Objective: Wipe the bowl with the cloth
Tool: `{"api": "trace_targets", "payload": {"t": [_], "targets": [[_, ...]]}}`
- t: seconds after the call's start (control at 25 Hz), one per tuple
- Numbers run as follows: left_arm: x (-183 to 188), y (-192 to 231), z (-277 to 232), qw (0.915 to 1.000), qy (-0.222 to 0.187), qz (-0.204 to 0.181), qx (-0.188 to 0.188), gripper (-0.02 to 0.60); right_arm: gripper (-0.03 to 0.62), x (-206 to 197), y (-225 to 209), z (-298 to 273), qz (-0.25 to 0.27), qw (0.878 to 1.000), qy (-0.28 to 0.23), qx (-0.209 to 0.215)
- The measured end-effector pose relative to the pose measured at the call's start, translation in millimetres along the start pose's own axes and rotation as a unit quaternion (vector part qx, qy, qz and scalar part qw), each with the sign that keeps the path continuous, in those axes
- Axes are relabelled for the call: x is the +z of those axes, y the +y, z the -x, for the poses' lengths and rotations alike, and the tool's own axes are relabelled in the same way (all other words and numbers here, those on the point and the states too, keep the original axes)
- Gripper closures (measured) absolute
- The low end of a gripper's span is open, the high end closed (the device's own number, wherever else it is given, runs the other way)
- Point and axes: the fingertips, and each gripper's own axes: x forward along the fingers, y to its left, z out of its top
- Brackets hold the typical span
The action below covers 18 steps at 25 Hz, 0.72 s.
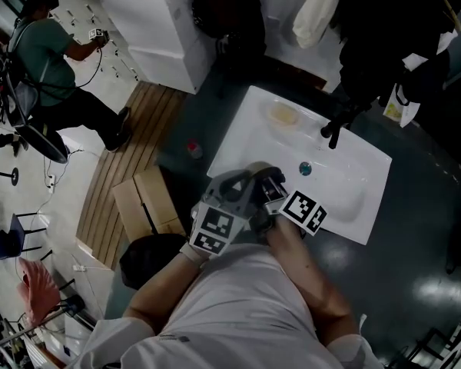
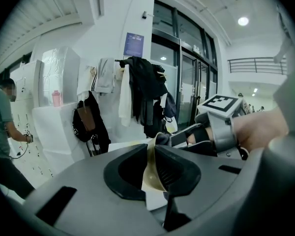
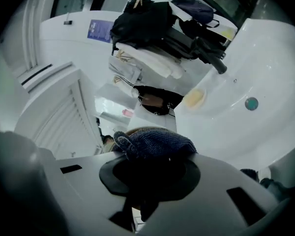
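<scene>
Bowl rim comes first: my left tongs (image 2: 156,155) are clamped on the thin yellowish edge of the bowl (image 2: 151,173), which stands edge-on right before that camera. My right tongs (image 3: 155,157) are closed on the blue cloth (image 3: 155,142), bunched into a pad that sticks out past the tips. In the left gripper view the cloth's dark end sits at the far part of the bowl's rim and looks to be touching it. I hold both together above the near edge of the white sink (image 1: 253,121). Farther in are its drain (image 1: 305,168), a yellow soap (image 1: 283,114) and the black tap (image 1: 334,129). I judge both pick-ups done and the wiping at its start or under way. No view shows the bowl's inside, so I cannot tell how much is wiped. Rubbing round the inner wall and rim seems left.
</scene>
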Motion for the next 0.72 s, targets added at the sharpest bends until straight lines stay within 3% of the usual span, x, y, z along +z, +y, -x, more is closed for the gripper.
{"api": "trace_targets", "payload": {"t": [0.2,0.28,0.36,0.4,0.48,0.6,0.72], "targets": [[-1,-4,-1,1.0,0.002,0.006,-0.005,0.535,0.517,2,0,-1,0.119,0.993,0.013,-0.018],[1,-4,-1,1.0,0.001,0.006,-0.004,0.535,0.517,1,2,-2,0.19,0.981,0.021,-0.025],[4,-3,0,1.0,-0.003,0.007,-0.001,0.535,0.517,-1,5,-3,0.282,0.958,0.035,-0.028],[6,-1,0,0.9999,-0.005,0.01,0.0,0.535,0.517,-2,9,-4,0.338,0.94,0.044,-0.029],[9,3,1,0.9998,-0.007,0.016,0.002,0.535,0.517,-8,17,-5,0.454,0.888,0.063,-0.031],[9,10,2,0.9996,-0.009,0.025,0.006,0.535,0.517,-23,24,-8,0.599,0.794,0.104,-0.031],[8,15,5,0.9994,-0.011,0.032,0.009,0.538,0.517,-37,27,-10,0.702,0.698,0.137,-0.034]]}}
